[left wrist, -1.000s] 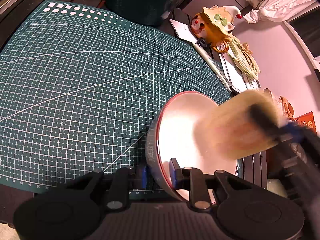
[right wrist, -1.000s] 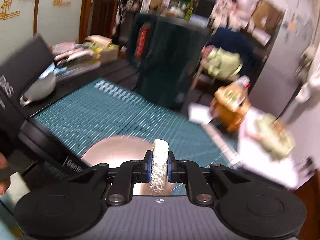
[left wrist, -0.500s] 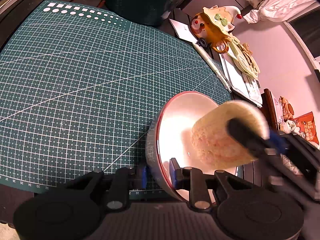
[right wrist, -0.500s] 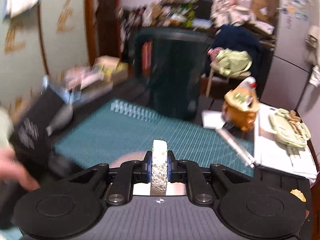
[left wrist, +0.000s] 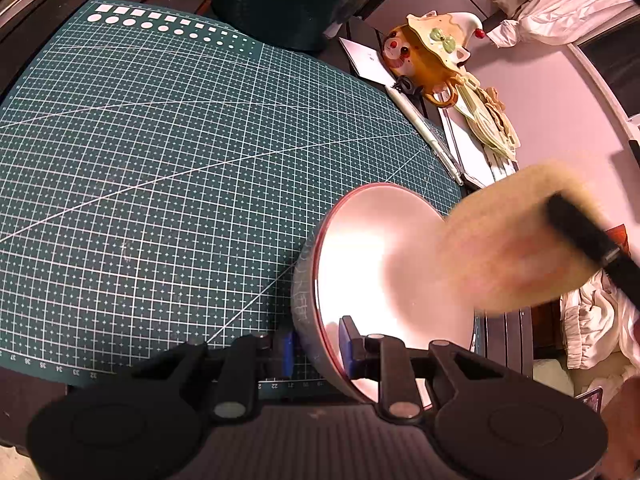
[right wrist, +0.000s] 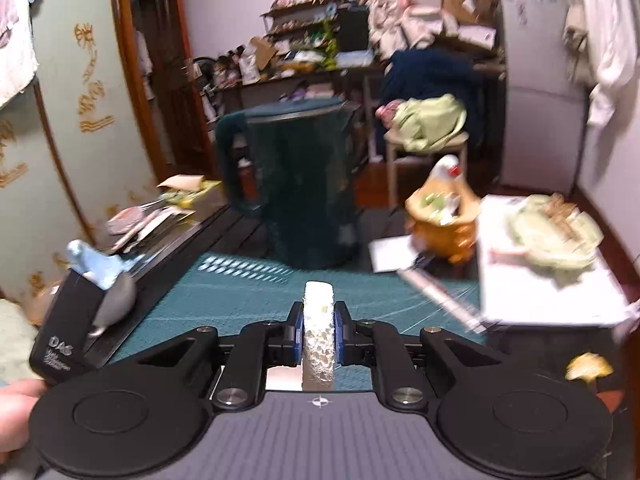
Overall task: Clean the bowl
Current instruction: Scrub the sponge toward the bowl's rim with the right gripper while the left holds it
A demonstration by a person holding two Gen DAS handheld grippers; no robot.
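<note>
A bowl [left wrist: 384,264], white inside with a red rim and grey outer wall, is tipped on its side above the green cutting mat [left wrist: 160,168]. My left gripper [left wrist: 316,350] is shut on the bowl's near rim, one blue pad inside and one outside. A round yellowish sponge [left wrist: 508,240] hangs blurred over the bowl's right rim. My right gripper [right wrist: 318,330] is shut on that sponge [right wrist: 318,328], seen edge-on as a pale porous slab. A sliver of the bowl's white inside [right wrist: 282,378] shows just under the right gripper's fingers.
A dark green jug [right wrist: 296,184] stands at the mat's far edge. Right of the mat lie an orange ceramic figure [left wrist: 432,52], a pen [left wrist: 424,132], papers and a green cloth [right wrist: 552,236]. A black box [right wrist: 72,332] with a grey-blue bird sits at left.
The sponge has slid from inside the bowl back out to its right rim, and the right gripper has rolled to a more level view. The left gripper and bowl have kept still.
</note>
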